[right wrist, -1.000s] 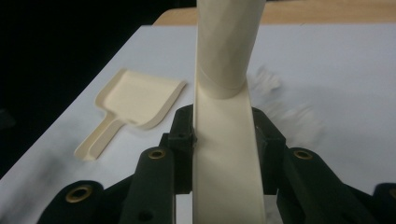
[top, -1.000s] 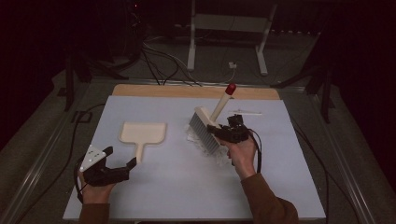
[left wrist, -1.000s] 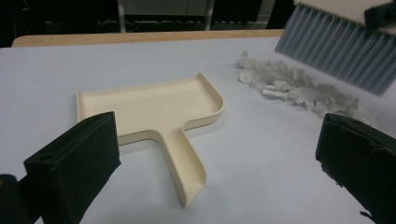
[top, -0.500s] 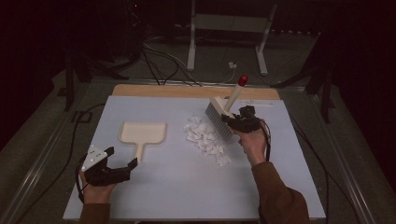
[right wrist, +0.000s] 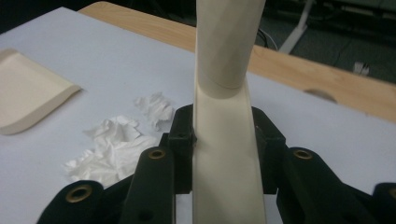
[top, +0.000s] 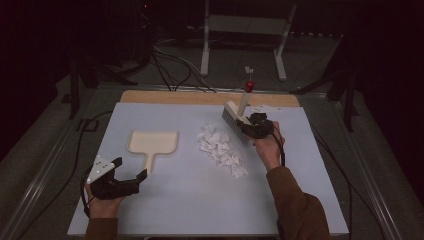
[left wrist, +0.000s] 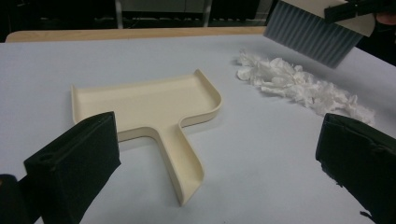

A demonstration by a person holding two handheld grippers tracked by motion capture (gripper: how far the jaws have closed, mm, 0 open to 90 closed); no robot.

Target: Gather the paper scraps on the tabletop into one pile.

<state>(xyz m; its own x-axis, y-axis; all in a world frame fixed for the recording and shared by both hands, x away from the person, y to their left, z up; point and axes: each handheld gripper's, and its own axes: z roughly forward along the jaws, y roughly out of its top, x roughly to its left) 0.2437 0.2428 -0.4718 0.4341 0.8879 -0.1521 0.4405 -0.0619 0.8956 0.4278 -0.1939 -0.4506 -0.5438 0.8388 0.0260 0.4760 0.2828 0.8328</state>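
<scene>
Left gripper (top: 127, 176) rests at the near left of the table (top: 175, 210), jaws spread wide with nothing between them. One dustpan (top: 152, 142) lies just ahead of its fingertips, pan end away and handle pointing back toward the jaws, so the long axis runs almost straight along the gripper's line of reach. In the left gripper view the dustpan (left wrist: 149, 109) sits between and beyond the two black pads (left wrist: 74, 163), not touched by either.

One heap of crumpled white paper scraps (top: 220, 147) lies right of the dustpan, strung out diagonally from far left to near right. The scraps are too many and too bunched to count.

One brush (top: 236, 120), with a red tip on its handle, is held by the right gripper (top: 257, 126), jaws clamped on the handle. In the right gripper view the cream handle (right wrist: 226, 154) rises straight up between the closed jaws. The bristle head stands just past the far right edge of the heap, tilted, and appears lifted clear of it.

Judgement: the heap lies between brush and dustpan, so a leftward sweep is called for; the left gripper is the nearer one to steady the dustpan.
</scene>
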